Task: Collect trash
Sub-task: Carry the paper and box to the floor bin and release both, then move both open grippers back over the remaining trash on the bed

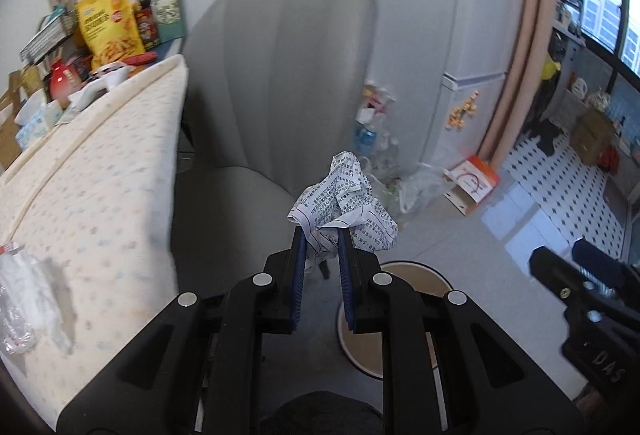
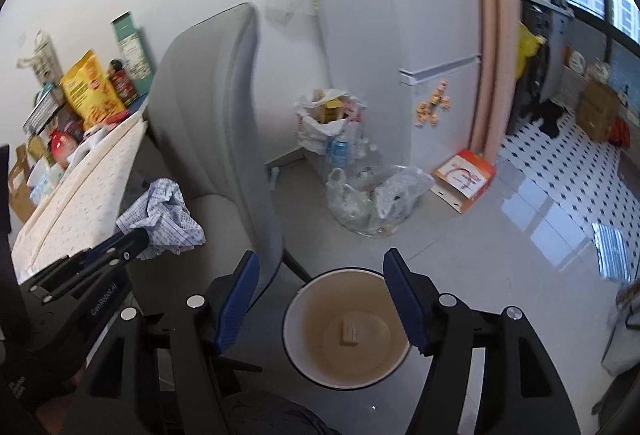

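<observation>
A: We log the left gripper (image 1: 322,235) clenched on a crumpled printed paper (image 1: 344,203), held in the air beside the grey chair (image 1: 276,75).

B: We note the right gripper (image 2: 324,299) released, above the round bin (image 2: 348,327) on the floor.

Left tongs (image 1: 323,241) clamped nearly closed on something, right tongs (image 2: 322,301) spread wide, empty

The round white-rimmed bin with a tan inside (image 2: 346,327) stands open-topped on bare grey floor at 6 o'clock in the right wrist view — nothing covers its mouth. The grey padded chair (image 2: 224,139) crowds it at 10 o'clock; crumpled clear plastic bags (image 2: 372,199) sit at 12, well apart.
</observation>
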The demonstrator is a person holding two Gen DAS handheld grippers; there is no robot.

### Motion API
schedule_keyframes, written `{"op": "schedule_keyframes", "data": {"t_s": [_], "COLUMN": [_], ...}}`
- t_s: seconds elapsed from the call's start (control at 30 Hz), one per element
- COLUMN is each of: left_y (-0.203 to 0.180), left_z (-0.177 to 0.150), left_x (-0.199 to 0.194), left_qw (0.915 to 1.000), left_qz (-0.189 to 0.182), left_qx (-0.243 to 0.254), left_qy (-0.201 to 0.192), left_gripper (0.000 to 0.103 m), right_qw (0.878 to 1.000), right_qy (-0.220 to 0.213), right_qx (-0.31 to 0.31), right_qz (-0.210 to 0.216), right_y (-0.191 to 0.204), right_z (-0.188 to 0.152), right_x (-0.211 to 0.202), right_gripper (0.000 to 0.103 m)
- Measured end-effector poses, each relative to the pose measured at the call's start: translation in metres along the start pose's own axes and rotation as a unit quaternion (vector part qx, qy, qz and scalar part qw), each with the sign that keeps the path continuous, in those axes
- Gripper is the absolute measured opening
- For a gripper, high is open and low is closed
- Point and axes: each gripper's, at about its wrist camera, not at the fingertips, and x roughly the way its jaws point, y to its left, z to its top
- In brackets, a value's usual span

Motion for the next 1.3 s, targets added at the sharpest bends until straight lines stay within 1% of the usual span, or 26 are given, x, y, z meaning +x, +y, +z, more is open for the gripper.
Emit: {"op": "schedule_keyframes", "data": {"t_s": [0.1, 0.17, 0.3, 0.43, 0.5, 0.53, 0.57, 0.6, 0.67, 0.7, 0.77, 0.83, 0.93, 1.13, 1.2, 1.3], "left_y": [-0.022, -0.036, -0.061, -0.080, -0.085, -0.086, -0.087, -0.088, -0.091, -0.091, -0.092, -0.091, -0.082, -0.055, -0.044, -0.024], "left_z": [-0.002, -0.004, -0.008, -0.011, -0.012, -0.012, -0.013, -0.014, -0.015, -0.015, -0.015, -0.013, -0.010, -0.003, 0.000, 0.003], "left_x": [0.007, 0.010, 0.015, 0.020, 0.025, 0.027, 0.027, 0.029, 0.032, 0.032, 0.029, 0.027, 0.022, -0.004, -0.014, -0.031], "left_qw": [0.9997, 0.9992, 0.9977, 0.9955, 0.9944, 0.9944, 0.9942, 0.9938, 0.9932, 0.9931, 0.9934, 0.9938, 0.9953, 0.9987, 0.9993, 0.9995], "left_qz": [-0.016, -0.026, -0.047, -0.068, -0.075, -0.075, -0.078, -0.082, -0.088, -0.089, -0.088, -0.087, -0.078, -0.045, -0.036, -0.023], "left_qx": [0.017, 0.026, 0.042, 0.055, 0.058, 0.057, 0.056, 0.056, 0.055, 0.054, 0.055, 0.053, 0.044, 0.022, 0.012, -0.003], "left_qy": [0.010, 0.015, 0.024, 0.038, 0.047, 0.048, 0.048, 0.050, 0.054, 0.053, 0.048, 0.045, 0.037, 0.005, -0.005, -0.021], "left_gripper": [0.017, 0.017, 0.017, 0.017, 0.023, 0.029, 0.031, 0.035, 0.050, 0.061, 0.065, 0.076, 0.083, 0.093, 0.095, 0.096], "right_qw": [0.999, 0.998, 0.996, 0.994, 0.993, 0.993, 0.993, 0.992, 0.992, 0.992, 0.992, 0.993, 0.993, 0.994, 0.995, 0.996], "right_qy": [-0.007, -0.005, -0.006, -0.011, -0.012, -0.012, -0.013, -0.013, -0.012, -0.012, -0.011, -0.011, -0.011, -0.025, -0.033, -0.041], "right_qx": [0.015, 0.031, 0.051, 0.069, 0.078, 0.081, 0.082, 0.083, 0.086, 0.087, 0.089, 0.090, 0.091, 0.078, 0.070, 0.059], "right_qz": [-0.033, -0.046, -0.070, -0.083, -0.087, -0.087, -0.088, -0.089, -0.087, -0.086, -0.085, -0.082, -0.077, -0.066, -0.063, -0.056], "right_y": [-0.020, -0.034, -0.061, -0.083, -0.092, -0.096, -0.096, -0.099, -0.101, -0.102, -0.102, -0.102, -0.101, -0.081, -0.071, -0.054], "right_z": [-0.003, -0.005, -0.010, -0.013, -0.014, -0.015, -0.015, -0.015, -0.017, -0.018, -0.018, -0.019, -0.016, -0.013, -0.012, -0.010], "right_x": [-0.009, -0.012, -0.021, -0.026, -0.028, -0.028, -0.028, -0.028, -0.027, -0.027, -0.027, -0.026, -0.026, -0.036, -0.043, -0.051], "right_gripper": [0.069, 0.072, 0.075, 0.076, 0.076, 0.076, 0.076, 0.076, 0.076, 0.076, 0.076, 0.076, 0.078, 0.090, 0.095, 0.095]}}
